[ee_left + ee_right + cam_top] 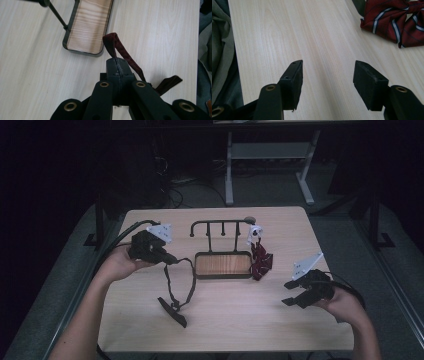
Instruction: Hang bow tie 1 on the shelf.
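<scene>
My left gripper (171, 260) (117, 65) is shut on the thin strap (120, 48) of a dark bow tie (173, 311). The strap hangs in a loop from the jaws, and the bow end rests on the table near the front. The gripper is lifted off the tabletop, just left of the wooden tray. At the right front, my right gripper (295, 293) (327, 75) is open over bare wood with nothing between its jaws. A red striped bow tie (261, 262) (392, 22) lies beyond it, against the tray's right end.
A black stand with a hook rail (220, 223) rises from a dark-rimmed wooden tray (222, 277) (65, 41) at the table's middle. A small white piece (254, 233) hangs at the rail's right end. Table edges lie close to both hands.
</scene>
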Demonstrator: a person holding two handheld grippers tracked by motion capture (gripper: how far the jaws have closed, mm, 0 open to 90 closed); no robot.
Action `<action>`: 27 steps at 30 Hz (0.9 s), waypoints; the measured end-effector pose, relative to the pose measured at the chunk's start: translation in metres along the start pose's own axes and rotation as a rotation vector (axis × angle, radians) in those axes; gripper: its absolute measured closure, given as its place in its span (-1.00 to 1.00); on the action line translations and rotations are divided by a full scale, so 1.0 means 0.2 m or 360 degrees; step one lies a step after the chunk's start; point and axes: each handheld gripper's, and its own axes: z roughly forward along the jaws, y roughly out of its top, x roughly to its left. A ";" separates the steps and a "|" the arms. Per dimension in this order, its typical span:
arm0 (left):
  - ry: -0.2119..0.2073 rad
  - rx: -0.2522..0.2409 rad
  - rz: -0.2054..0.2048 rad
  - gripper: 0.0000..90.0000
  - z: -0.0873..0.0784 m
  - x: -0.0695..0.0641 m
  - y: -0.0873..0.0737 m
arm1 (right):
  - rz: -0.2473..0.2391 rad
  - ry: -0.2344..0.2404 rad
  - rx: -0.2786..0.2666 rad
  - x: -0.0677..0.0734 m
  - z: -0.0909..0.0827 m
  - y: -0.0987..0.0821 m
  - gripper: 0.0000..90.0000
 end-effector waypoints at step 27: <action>0.0051 -0.0013 0.0008 1.00 -0.12 0.07 0.16 | -0.0004 0.0000 -0.0003 0.00 0.00 0.00 -0.11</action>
